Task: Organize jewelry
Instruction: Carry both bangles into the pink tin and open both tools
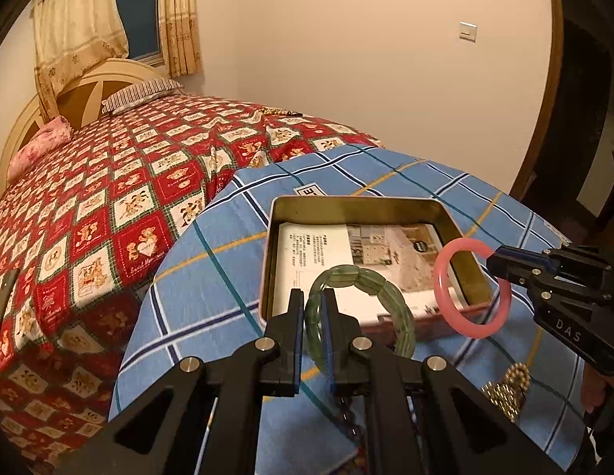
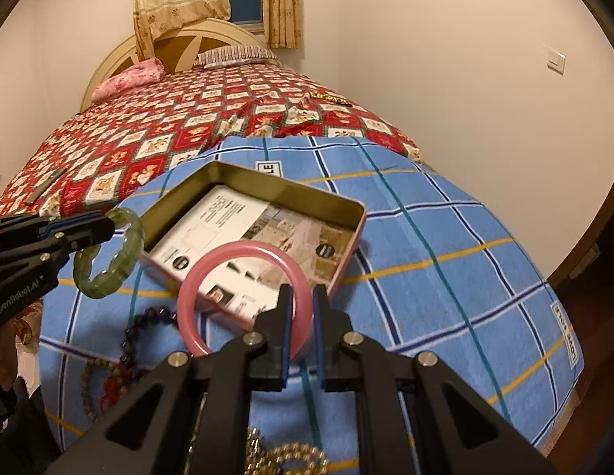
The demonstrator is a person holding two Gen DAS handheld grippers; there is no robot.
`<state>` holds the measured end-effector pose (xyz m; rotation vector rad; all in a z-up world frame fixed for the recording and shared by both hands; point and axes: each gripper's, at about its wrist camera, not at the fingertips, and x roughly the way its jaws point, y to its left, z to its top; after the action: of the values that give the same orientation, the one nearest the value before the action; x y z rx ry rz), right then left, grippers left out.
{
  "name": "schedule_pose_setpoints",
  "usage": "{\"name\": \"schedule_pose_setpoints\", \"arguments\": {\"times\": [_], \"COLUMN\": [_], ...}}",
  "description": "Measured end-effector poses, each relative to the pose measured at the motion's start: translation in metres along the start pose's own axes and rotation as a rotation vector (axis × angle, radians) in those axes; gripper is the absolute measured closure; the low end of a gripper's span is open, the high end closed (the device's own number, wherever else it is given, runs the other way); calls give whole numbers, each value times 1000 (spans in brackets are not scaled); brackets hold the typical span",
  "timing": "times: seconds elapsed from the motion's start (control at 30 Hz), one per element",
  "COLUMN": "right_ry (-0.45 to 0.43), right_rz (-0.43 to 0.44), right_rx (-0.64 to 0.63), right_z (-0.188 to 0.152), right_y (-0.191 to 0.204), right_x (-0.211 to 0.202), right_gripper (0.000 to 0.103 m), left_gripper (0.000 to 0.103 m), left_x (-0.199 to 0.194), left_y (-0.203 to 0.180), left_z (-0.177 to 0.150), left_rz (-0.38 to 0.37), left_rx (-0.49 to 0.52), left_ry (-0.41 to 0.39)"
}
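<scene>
My left gripper (image 1: 311,303) is shut on a green stone bracelet (image 1: 380,289) and holds it above the near edge of an open tin box (image 1: 362,202). The bracelet also shows in the right wrist view (image 2: 117,257), left of the tin box (image 2: 295,190). My right gripper (image 2: 301,301) is shut on a pink bangle (image 2: 200,277) and holds it above the box's near corner. The bangle (image 1: 445,297) and right gripper (image 1: 499,265) also show in the left wrist view. A printed card (image 2: 243,237) lies inside the box.
The box rests on a blue checked cloth (image 2: 445,237) at the foot of a bed with a red patterned quilt (image 1: 109,198). A dark bead bracelet (image 2: 136,328), a brown bead strand (image 2: 89,380) and gold bead jewelry (image 1: 509,390) lie on the cloth near me.
</scene>
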<state>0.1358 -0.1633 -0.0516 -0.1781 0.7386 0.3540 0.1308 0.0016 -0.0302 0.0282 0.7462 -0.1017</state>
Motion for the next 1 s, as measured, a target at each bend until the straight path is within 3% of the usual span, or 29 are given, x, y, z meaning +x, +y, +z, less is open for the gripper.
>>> {"name": "schedule_pose_setpoints", "arguments": {"times": [0.37, 1.0], "right_ry": [24, 76], "right_rz": [-47, -96], "right_rx": [-32, -39], "right_z": [31, 31], "right_y": [1, -3], "right_x": [34, 69], "right_gripper": [91, 91], "left_gripper": [95, 95], "left_x": [36, 80], "left_y": [0, 0], "left_z": [25, 31], "left_rz": [29, 64], "left_rx": [26, 58], "left_ry": [26, 86]}}
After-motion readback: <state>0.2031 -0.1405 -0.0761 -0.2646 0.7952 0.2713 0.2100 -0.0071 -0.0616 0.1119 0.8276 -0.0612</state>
